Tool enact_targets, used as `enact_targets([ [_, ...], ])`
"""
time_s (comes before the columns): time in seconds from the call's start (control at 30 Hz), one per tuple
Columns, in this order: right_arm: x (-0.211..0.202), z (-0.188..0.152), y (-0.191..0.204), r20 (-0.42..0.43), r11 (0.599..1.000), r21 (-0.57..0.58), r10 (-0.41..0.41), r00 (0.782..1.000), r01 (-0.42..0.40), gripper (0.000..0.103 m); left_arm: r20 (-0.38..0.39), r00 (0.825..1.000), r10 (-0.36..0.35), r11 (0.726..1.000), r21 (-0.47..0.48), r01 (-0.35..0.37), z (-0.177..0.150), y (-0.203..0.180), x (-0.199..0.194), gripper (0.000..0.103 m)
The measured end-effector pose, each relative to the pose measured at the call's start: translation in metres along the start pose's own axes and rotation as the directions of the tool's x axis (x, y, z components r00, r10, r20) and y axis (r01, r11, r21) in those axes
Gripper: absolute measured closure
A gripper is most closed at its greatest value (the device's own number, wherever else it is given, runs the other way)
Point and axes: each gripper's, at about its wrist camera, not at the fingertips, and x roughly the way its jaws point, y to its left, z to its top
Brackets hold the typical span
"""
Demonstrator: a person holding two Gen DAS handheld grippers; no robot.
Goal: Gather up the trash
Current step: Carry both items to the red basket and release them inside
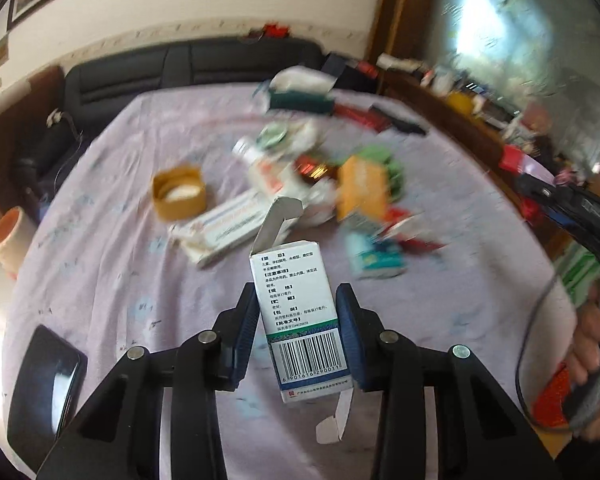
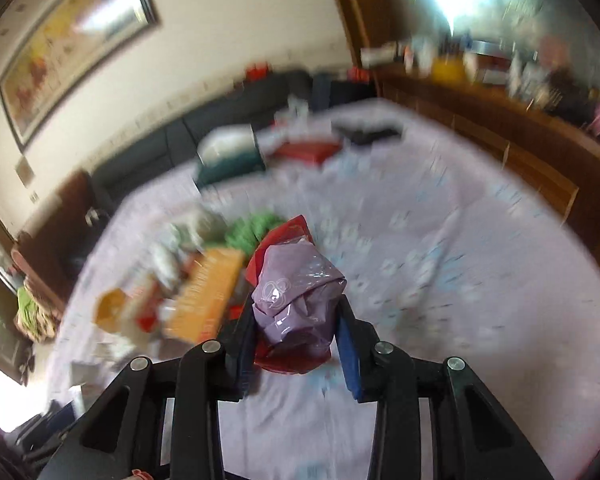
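The left gripper (image 1: 298, 336) is clamped on a small white box (image 1: 300, 316), its blue pads pressing the two long sides just above the barcode. The box is held above the table (image 1: 112, 208), which is covered in a pale lilac cloth. Its long axis runs along the fingers and away from the camera, leaning slightly left; the open end points toward the far edge with one flap (image 1: 278, 220) standing up, and another flap hangs loose at the near end.

The right gripper (image 2: 296, 332) is clamped on a crumpled lilac plastic bag (image 2: 296, 292) with a red bag (image 2: 288, 356) bunched under and behind it, also lifted off the cloth.

So two pieces are in hand, but no bin shows in either view. Most of the work looks undone: a heap of boxes and wrappers (image 1: 332, 184) lies near the middle of the table, with a yellow tub (image 1: 179, 196) left of it.
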Motion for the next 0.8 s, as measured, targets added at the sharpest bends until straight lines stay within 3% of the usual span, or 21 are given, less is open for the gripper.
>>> enact_targets([
  [0.2, -0.128, -0.017, -0.002, 0.18, 0.999, 0.002, -0.039, 0.983, 0.039, 0.065, 0.132, 0.98, -0.149, 0.986, 0.093, 0.137, 0.005, -0.052, -0.072, 0.066],
  [0.4, -0.218, -0.04, -0.006, 0.292, 0.992, 0.054, -0.122, 0.949, 0.111, 0.065, 0.167, 0.943, -0.287, 0.946, 0.204, 0.251, 0.005, -0.095, -0.123, 0.066],
  [0.6, -0.272, -0.065, -0.01, 0.359, 0.983, 0.089, -0.185, 0.915, 0.164, 0.065, 0.206, 0.918, -0.339, 0.922, 0.266, 0.281, -0.001, -0.115, -0.157, 0.066],
  [0.8, -0.291, -0.079, -0.026, 0.366, 0.976, 0.124, -0.211, 0.906, 0.177, 0.065, 0.172, 0.907, -0.384, 0.898, 0.299, 0.324, -0.007, -0.138, -0.161, 0.066],
])
